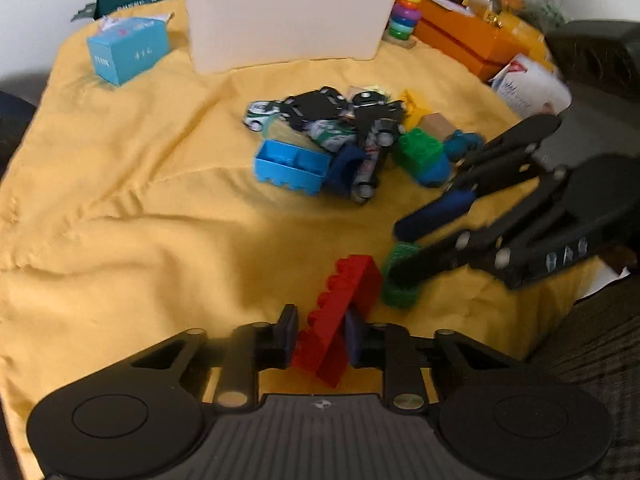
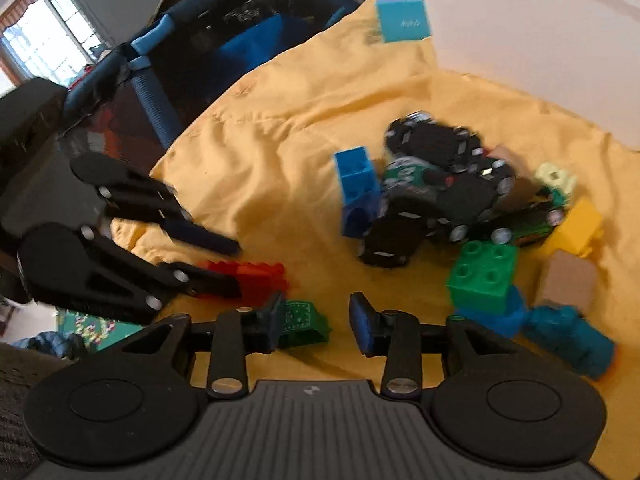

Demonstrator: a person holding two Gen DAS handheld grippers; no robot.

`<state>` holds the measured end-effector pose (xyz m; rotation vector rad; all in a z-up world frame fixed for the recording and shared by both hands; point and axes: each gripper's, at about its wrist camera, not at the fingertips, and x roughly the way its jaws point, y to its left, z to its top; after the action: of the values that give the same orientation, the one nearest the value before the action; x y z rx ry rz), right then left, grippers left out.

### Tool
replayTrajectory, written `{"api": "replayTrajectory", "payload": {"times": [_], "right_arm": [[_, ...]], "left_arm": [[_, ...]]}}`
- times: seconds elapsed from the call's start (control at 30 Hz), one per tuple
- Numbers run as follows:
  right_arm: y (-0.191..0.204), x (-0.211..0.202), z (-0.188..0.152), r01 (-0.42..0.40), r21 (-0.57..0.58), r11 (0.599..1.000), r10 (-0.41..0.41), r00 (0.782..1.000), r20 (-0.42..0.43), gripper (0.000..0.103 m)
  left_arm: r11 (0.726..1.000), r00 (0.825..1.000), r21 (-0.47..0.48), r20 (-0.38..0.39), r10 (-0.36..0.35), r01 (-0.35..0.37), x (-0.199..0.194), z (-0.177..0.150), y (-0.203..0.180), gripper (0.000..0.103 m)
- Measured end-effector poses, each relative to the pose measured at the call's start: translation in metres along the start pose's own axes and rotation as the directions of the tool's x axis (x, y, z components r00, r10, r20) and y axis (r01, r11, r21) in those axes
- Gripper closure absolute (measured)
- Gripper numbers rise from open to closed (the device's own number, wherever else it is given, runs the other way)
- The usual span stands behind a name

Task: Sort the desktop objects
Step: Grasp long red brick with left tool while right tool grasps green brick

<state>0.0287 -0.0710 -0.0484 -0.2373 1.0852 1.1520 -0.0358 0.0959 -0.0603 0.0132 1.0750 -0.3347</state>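
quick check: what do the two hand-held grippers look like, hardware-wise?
Both match. The left hand-held gripper and right hand-held gripper have black parallel-linkage fingers with silver pivot pins, dark blue pads at the tips, two round black discs at the base and a grey ribbed plate with a small logo between them. No cables or sleeves visible.

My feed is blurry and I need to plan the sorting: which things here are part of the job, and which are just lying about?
Job:
- red brick, in the left hand-held gripper
- small green brick, by the right hand-held gripper
- pile of toy cars and bricks
- white bin

Lying about, probably:
- blue carton
- ring stacker
- orange box
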Motion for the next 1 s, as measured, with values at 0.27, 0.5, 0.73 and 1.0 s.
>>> {"api": "replayTrajectory", "payload": {"times": [0.27,0.5,0.73,1.0], "right_arm": [[0.001,-0.025,-0.018,0.035,-0.075,0.997,-0.036,0.999,-0.022,0.095],[-0.027,-0.057,-0.036,0.099,0.039,0.994,-0.101,0.994,0.048,0.088],[-0.021,-0.028,-0.012,-0.052,0.023,0.998,0.051,0.997,0.058,0.058],[-0.009,0.010,0.001,-0.192,-0.044,0.980,0.187,0.977,-0.102,0.074]], "left_arm": [[0.998,0.997,0.060,0.065,0.030,-0.034,0.009,0.018,-0.028,0.076],[0.989,0.991,0.100,0.094,0.099,-0.109,0.023,0.033,-0.043,0.076],[0.992,0.991,0.040,0.065,0.116,-0.119,0.010,0.022,-0.014,0.076],[0.997,0.996,0.034,0.059,0.070,-0.073,0.010,0.016,-0.009,0.076]]}}
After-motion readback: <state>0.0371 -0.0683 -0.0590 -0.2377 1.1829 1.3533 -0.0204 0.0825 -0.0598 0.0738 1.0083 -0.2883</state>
